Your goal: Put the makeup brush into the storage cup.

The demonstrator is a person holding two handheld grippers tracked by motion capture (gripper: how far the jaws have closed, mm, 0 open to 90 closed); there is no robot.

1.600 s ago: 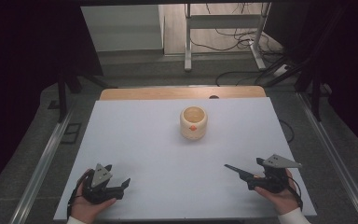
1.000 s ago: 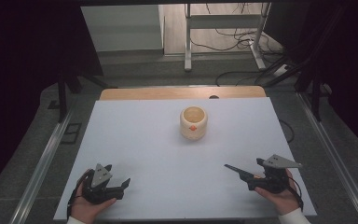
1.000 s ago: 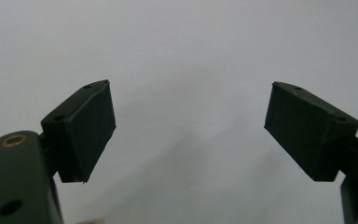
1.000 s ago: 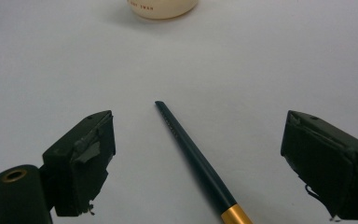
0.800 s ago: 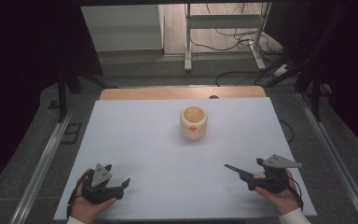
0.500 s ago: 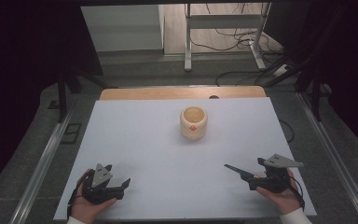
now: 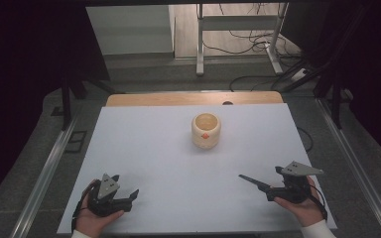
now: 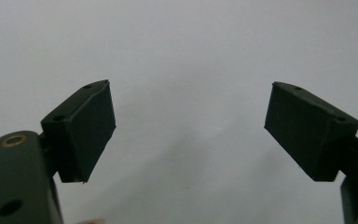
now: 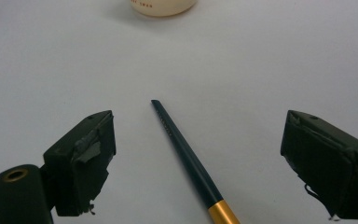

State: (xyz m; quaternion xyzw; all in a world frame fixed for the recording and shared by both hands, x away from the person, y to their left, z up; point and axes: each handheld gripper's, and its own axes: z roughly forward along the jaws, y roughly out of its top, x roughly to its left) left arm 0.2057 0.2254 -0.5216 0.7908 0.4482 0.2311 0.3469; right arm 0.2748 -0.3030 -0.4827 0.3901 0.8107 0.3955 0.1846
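Both tongs gape apart, empty; right tongs straddle the brush handle, pointing far-left toward the cup.

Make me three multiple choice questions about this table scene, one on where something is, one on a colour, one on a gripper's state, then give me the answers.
1. Where does the cup stand? A. centre, toward the far edge of the table B. near left corner C. in a jaw grip
2. What colour is the band on the dark stick? A. red B. gold C. white
3. How is the right gripper? A. shut on the stick B. shut on nothing C. open

Answers: 1 A, the high view shows it mid-table, farther away than both grippers. 2 B, gold shows at the stick's near end. 3 C, its jaws stand wide apart, the stick lying between them untouched.
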